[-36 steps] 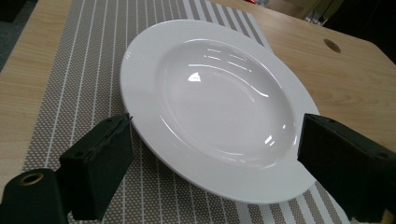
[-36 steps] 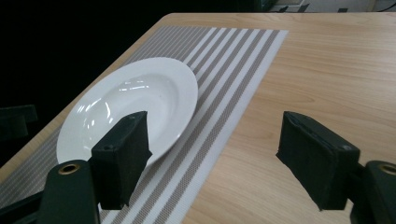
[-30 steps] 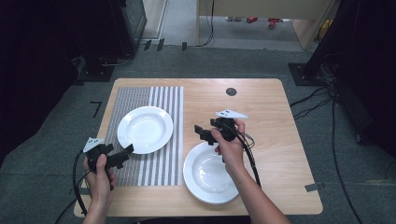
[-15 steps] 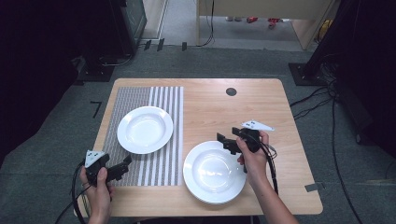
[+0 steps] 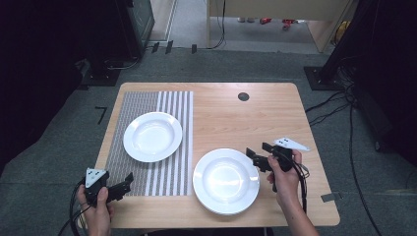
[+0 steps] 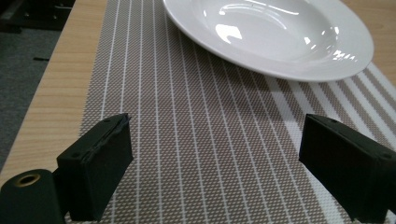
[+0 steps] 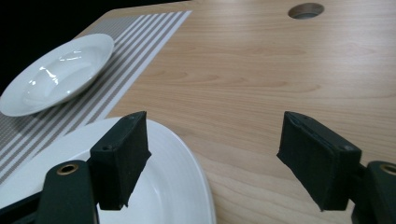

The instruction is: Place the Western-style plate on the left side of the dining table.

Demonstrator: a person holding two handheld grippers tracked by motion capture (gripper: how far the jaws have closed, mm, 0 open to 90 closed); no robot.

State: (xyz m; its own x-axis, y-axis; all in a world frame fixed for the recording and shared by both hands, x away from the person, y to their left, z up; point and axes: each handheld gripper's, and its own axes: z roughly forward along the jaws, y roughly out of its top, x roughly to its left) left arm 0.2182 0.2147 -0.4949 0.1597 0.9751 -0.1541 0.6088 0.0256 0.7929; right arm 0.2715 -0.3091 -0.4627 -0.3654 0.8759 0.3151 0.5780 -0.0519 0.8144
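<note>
A white deep plate (image 5: 152, 136) rests on the striped grey placemat (image 5: 142, 172) at the table's left. A second white plate (image 5: 226, 181) lies on bare wood near the front edge. My left gripper (image 5: 127, 183) hovers low over the mat's front corner, pointing toward the first plate (image 6: 271, 32); its jaws are open (image 6: 222, 163) with only mat between them. My right gripper (image 5: 258, 151) sits just right of the second plate's rim (image 7: 187, 186), open (image 7: 215, 154) and empty, its left jaw over that rim. The far plate (image 7: 56, 74) shows beyond.
The wooden table (image 5: 275, 118) has a round cable hole (image 5: 243, 96) near its far edge (image 7: 306, 10). Bare wood stretches across the right half. Cables and dark equipment stands lie on the floor around the table.
My right gripper moved right and toward the person, from between the plates to beside the near plate's right rim. My left gripper drew back toward the table's front left corner. Both stayed open.
</note>
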